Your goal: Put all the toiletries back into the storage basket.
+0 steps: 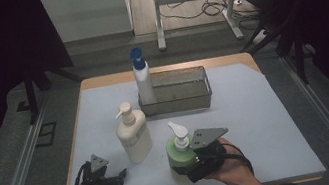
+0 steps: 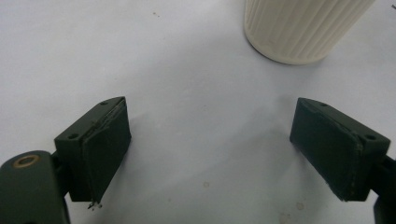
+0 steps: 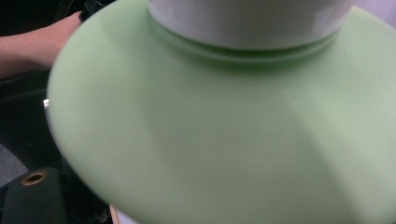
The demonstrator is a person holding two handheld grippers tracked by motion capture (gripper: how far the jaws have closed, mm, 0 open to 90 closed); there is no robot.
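Right now the left gripper (image 1: pixel 124 172) is resting low on the table (image 1: pixel 256 107), its jaws standing wide apart with nothing between them, and pointing toward the cream bottle (image 1: pixel 134 139), which is standing just left of the green bottle (image 1: pixel 181 153). In the left gripper view the ribbed base of that cream bottle (image 2: pixel 299 28) is sitting a little beyond the jaws, not touching them.

The green bottle is standing near the front edge of the table, and the right gripper (image 1: pixel 185 167) is pressing in against its right side. I cannot tell whether its jaws are clamped on the bottle: in the right gripper view the green shoulder (image 3: pixel 224 140) is crowding the camera and hiding both jaws. Behind the green bottle, the wire basket (image 1: pixel 177 101) is holding a white bottle with a blue pump (image 1: pixel 143 78) at its left end.

The risk I see is the bottle slipping or tipping: it is round and smooth, and if the grip is shallow, a lift toward the basket could let it swing and knock the cream bottle over.
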